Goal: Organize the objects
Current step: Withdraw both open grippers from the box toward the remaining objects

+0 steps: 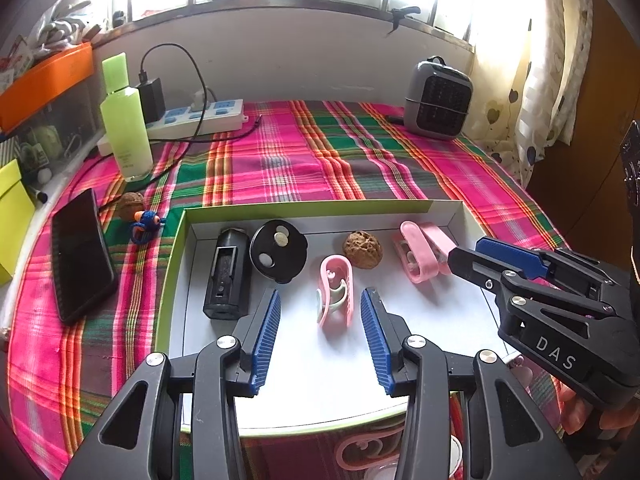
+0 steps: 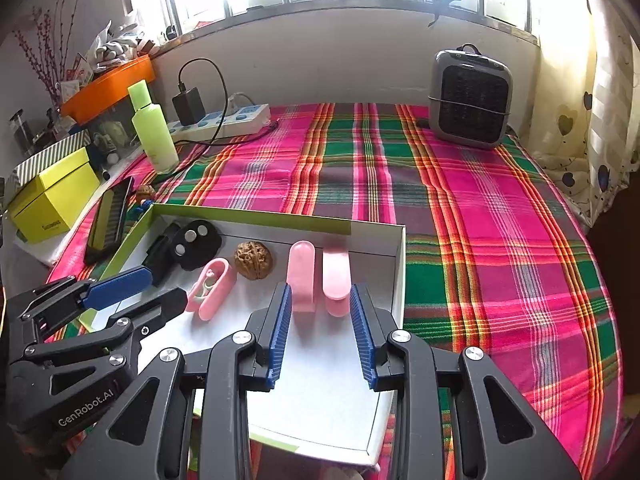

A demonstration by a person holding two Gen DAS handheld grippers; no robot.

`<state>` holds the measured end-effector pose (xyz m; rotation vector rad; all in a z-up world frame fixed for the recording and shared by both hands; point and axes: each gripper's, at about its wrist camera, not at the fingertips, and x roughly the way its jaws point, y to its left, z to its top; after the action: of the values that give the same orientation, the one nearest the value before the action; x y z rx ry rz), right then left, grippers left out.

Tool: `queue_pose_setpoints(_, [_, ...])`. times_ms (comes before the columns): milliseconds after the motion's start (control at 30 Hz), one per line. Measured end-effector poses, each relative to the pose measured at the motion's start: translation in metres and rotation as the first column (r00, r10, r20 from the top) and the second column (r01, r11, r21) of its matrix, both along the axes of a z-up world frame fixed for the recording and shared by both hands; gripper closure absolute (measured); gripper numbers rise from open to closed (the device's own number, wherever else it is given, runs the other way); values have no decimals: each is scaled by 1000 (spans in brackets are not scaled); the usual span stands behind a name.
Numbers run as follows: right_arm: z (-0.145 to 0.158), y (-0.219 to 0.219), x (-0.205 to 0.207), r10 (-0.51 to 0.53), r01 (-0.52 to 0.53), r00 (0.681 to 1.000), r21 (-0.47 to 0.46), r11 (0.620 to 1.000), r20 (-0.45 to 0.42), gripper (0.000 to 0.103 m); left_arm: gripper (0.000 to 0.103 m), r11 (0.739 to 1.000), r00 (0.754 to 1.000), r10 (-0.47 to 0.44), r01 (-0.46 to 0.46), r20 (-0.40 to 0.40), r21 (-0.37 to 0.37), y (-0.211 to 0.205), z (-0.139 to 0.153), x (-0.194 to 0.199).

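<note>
Pink clip (image 1: 335, 290) between hand-held gripper (image 1: 320, 300) jaws

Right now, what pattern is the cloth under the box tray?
The cloth is plaid: bright pink and green with orange and white stripes. It shows best in the right wrist view.

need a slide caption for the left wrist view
Left gripper open above a pink clip in the white tray.

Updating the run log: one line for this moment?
left gripper: open, over pink clip | right gripper: open, empty | tray: walnut
</note>
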<state>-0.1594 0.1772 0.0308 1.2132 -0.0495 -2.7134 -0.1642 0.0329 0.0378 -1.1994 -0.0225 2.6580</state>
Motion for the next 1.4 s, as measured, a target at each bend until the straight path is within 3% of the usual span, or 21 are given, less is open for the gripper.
queue_pose_setpoints(267, [6,-1,17,12,-12,1000,2,1000,-24,71,63,999,999,29,-30,-21,-17,-7,4,15])
queue_pose_setpoints(1133, [6,3,76,14,-13,998,13,1000,-57,71,62,997,998,60,-59,-18,50,-32,3,71])
queue_pose_setpoints(1400, [0,10,96,5,-3,999,32,999,-52,71,62,997,1000,26,-25,-14,78,-35,-2,89])
